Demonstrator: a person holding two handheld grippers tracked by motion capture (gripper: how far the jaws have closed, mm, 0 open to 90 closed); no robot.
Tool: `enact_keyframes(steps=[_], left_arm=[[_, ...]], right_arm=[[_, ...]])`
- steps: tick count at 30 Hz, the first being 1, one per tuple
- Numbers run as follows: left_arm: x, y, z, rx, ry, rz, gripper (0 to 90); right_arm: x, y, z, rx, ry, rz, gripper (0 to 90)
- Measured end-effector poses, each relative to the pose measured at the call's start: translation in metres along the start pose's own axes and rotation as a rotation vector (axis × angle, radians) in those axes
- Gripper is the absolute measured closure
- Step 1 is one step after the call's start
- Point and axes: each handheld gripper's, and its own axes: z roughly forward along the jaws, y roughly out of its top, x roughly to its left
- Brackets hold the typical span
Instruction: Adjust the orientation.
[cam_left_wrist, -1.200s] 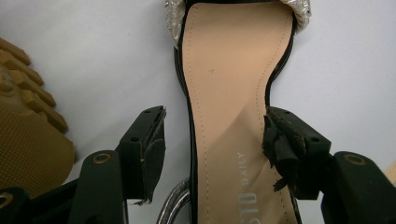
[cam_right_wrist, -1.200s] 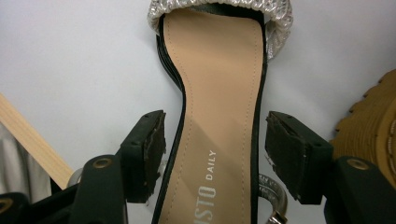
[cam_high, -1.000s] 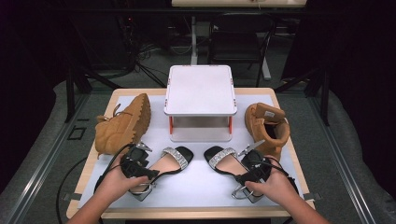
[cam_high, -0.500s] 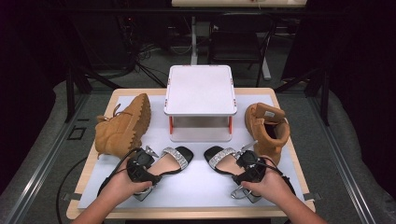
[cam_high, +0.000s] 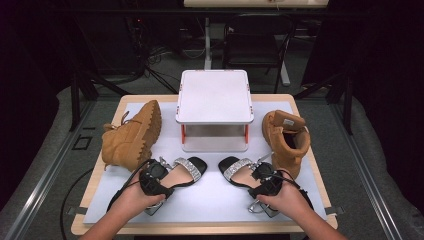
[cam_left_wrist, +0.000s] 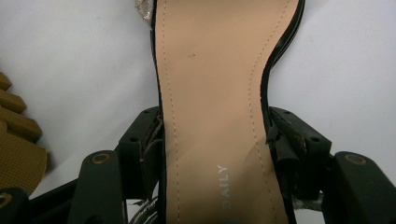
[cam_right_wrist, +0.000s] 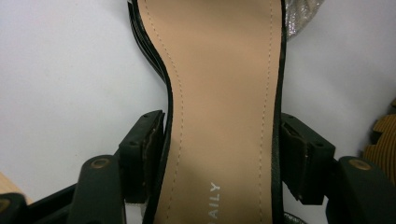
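Since a second ago I've moved both grippers forward: left gripper (cam_high: 159, 176) and right gripper (cam_high: 261, 176) each clamp a sandal (cam_left_wrist: 215, 112), ready to lift.

A sandal (cam_right_wrist: 224, 116) runs up the middle, tan insole up, with "AILY" printed near the bottom. The right gripper (cam_right_wrist: 224, 158) has one black jaw at each edge of its narrow waist, touching. Silver strap (cam_right_wrist: 299, 16) at far right. Tan boot sole (cam_right_wrist: 383, 137) at right edge.
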Motion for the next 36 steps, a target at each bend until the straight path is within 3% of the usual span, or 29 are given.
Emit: enact_keyframes(steps=[5, 10, 12, 21, 22, 29, 36], left_arm=[[-0.003, 0.0005, 0.0012, 0.005, 0.024, 0.005, 38.8], [-0.0037, 0.0005, 0.0008, 0.004, 0.031, 0.002, 40.0], [-0.0025, 0.0001, 0.0002, 0.003, 0.023, -0.018, 40.7], [-0.0033, -0.0006, 0.0001, -0.006, 0.028, -0.032, 41.8], [-0.0026, -0.0013, 0.0001, -0.013, 0.026, -0.037, 41.8], [-0.0027, -0.0018, -0.0002, -0.017, 0.027, -0.048, 42.2], [-0.0029, -0.0001, -0.0011, -0.011, 0.02, -0.091, 42.4]], right_arm=[[0.0015, -0.0006, 0.0008, -0.012, -0.001, 0.012, 37.7], [0.0053, -0.0011, 0.001, -0.005, -0.046, -0.033, 37.7], [0.0036, -0.0015, 0.0002, -0.008, -0.029, -0.019, 38.2], [0.0053, -0.0024, -0.0003, -0.016, -0.04, 0.005, 39.5], [0.0062, -0.0034, 0.0006, -0.039, -0.023, 0.023, 39.9], [0.0064, -0.0041, -0.0001, -0.037, -0.032, 0.027, 40.4], [0.0057, -0.004, -0.0017, -0.026, -0.029, 0.035, 40.9]])
